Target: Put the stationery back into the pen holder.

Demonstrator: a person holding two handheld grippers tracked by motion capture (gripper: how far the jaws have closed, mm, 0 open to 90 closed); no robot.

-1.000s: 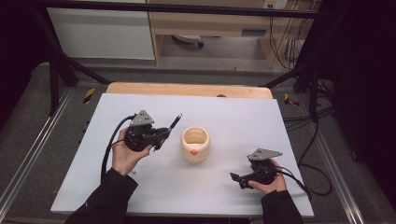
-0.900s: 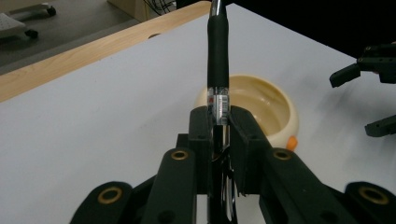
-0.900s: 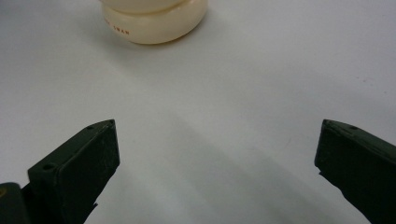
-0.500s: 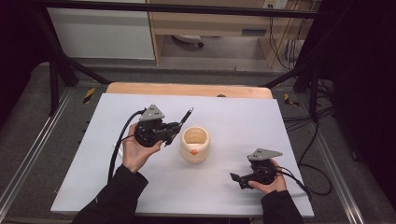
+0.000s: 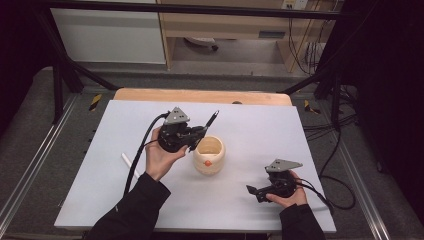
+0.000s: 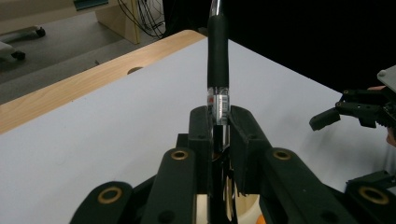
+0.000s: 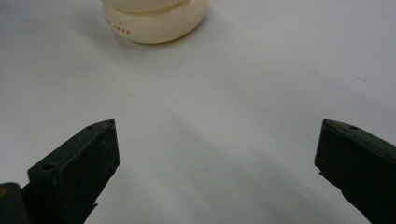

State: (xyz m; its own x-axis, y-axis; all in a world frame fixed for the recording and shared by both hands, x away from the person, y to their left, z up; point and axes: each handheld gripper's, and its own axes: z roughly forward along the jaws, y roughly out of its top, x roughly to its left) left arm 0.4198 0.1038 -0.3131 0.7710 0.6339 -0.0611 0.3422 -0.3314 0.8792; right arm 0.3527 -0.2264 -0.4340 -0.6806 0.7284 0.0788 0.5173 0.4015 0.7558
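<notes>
A black pen (image 5: 212, 119) with a clear barrel section is clamped in my left gripper (image 5: 199, 132), its far end pointing up and to the right. That gripper hovers just over the left rim of a cream cup (image 5: 209, 156) with an orange mark on its side. In the left gripper view the pen (image 6: 218, 60) rises straight out between the shut jaws of the left gripper (image 6: 218, 117). My right gripper (image 5: 256, 191) rests low at the front right, its jaws wide apart and facing left toward the cup. In the right gripper view, the right gripper (image 7: 217, 140) has nothing between its jaws and the cup (image 7: 159, 21) stands farther ahead.
A small white stick (image 5: 129, 163) lies on the white tabletop (image 5: 260, 130) left of the left forearm. A wooden strip (image 5: 200, 96) runs along the far edge. Cables (image 5: 335, 190) trail off the table's right side. The right gripper (image 6: 345, 109) appears at the right of the left gripper view.
My left gripper, still holding the pen, has moved right and risen a little, from left of the cup to over its left rim. The right gripper has stayed put.
</notes>
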